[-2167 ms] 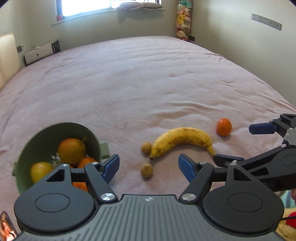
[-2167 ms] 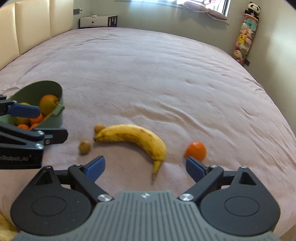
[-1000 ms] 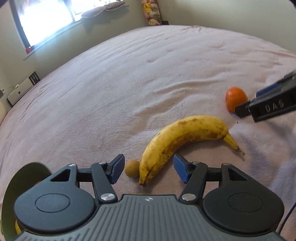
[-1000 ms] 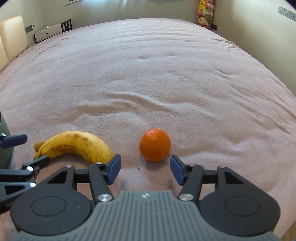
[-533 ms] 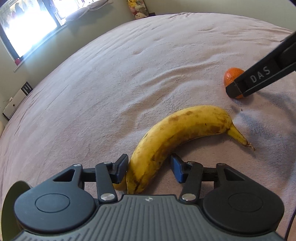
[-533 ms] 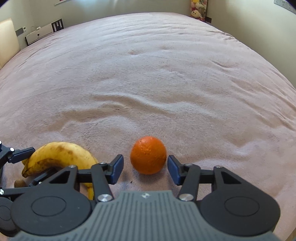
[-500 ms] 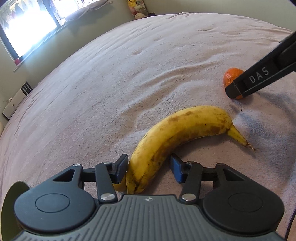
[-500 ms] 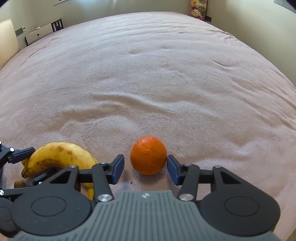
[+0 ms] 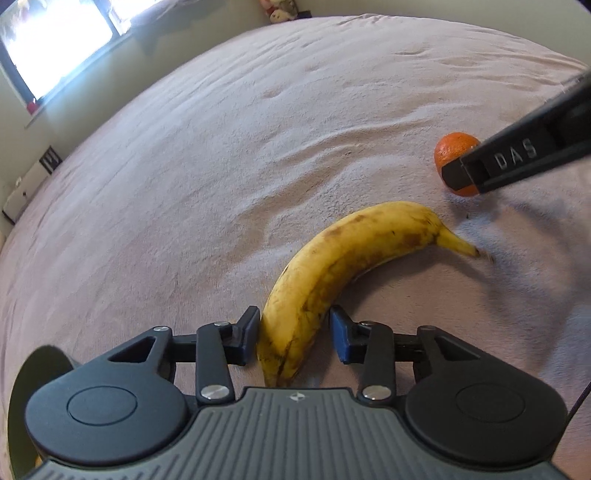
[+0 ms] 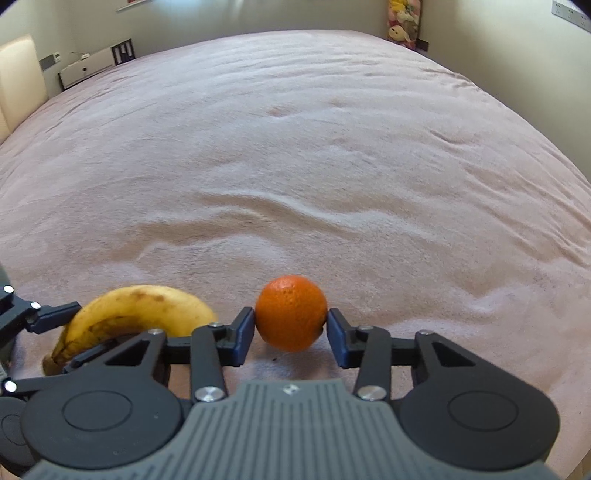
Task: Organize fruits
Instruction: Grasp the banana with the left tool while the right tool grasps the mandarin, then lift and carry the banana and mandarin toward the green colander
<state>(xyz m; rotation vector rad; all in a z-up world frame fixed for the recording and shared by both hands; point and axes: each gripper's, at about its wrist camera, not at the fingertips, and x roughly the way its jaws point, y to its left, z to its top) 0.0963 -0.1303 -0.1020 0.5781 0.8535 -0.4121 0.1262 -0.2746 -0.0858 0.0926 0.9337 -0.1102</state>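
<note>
Jaws of the right gripper point(image 10: 290, 330) pinch the round orange mandarin point(image 10: 290, 313); the left gripper point(image 9: 294, 334) squeezes the spotted yellow banana point(image 9: 343, 260) on the pink bed point(image 10: 295, 155).

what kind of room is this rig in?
Most likely a bedroom. The fruit lies on a wide bed under a pink fleece cover, a padded cream headboard stands at one side, and a hanging stack of plush toys sits in the far corner. A window lights it.

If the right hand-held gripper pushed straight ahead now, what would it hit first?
The orange, already between the right hand-held gripper pads, which look closed against it. Beyond it only bed cover shows.
</note>
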